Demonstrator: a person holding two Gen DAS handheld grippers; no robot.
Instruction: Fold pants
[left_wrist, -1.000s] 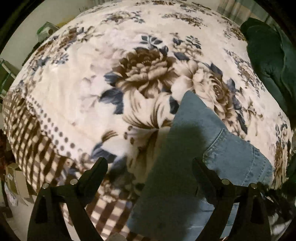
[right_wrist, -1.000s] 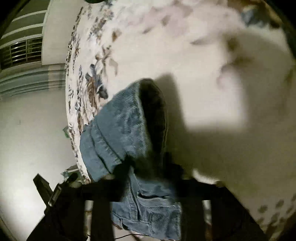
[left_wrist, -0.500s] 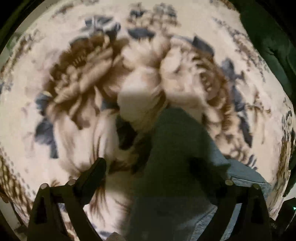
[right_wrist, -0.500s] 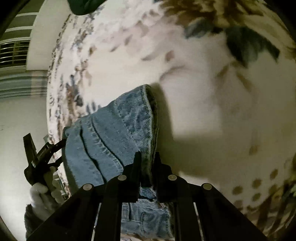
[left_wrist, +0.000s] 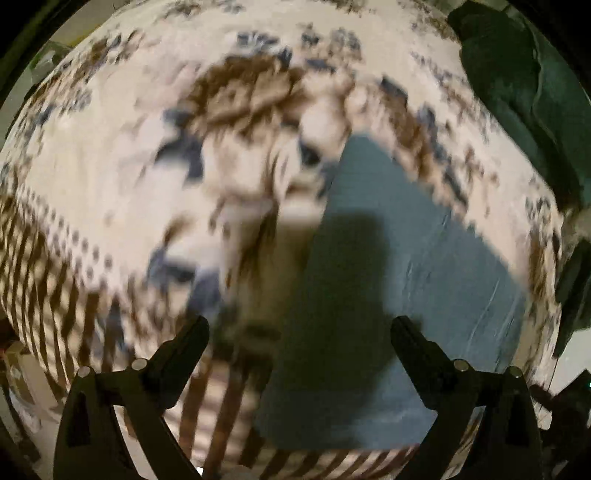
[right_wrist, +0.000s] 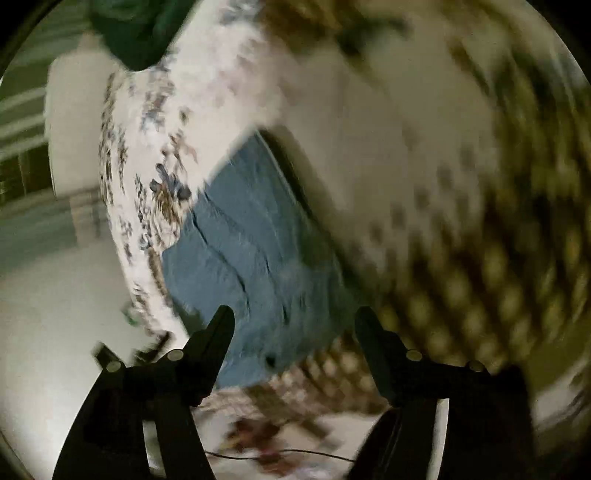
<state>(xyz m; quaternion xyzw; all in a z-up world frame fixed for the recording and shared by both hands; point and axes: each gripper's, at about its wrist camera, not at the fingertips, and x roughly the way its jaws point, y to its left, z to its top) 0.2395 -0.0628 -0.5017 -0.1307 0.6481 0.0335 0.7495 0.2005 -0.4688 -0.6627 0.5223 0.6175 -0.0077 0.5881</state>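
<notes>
Left tongs (left_wrist: 299, 328): the two black fingers stand spread wide, nothing clamped between them. They point steeply down at the bed. Directly ahead of the gap, and running under the right-hand finger (left_wrist: 413, 343), lies the folded pair of blue denim pants (left_wrist: 417, 266). The pants lie flat on the cream fleece blanket with brown and blue flower print (left_wrist: 110, 177). A dark shadow falls on the denim just beyond the fingertips. Ahead of the left-hand finger, the blanket shows its brown striped border. Farther out, beyond the pants and to the right, a dark green cloth heap (left_wrist: 517, 92) sits at the far edge of the bed. The whole view is motion-blurred.

Right tongs (right_wrist: 293, 325): the jaws have just been opening and now stand apart, with no denim pinched between the pads. The pants (right_wrist: 251, 251) lie just beyond the fingertips, ahead of the gap and toward the left-hand finger (right_wrist: 218, 332), resting on the blanket (right_wrist: 369, 147). Whether the pads touch the cloth cannot be told through the blur. To the right of the tongs, the blanket shows a dotted and checked brown border. Far ahead and left, the green cloth heap (right_wrist: 136, 33) lies at the bed's far edge.
</notes>
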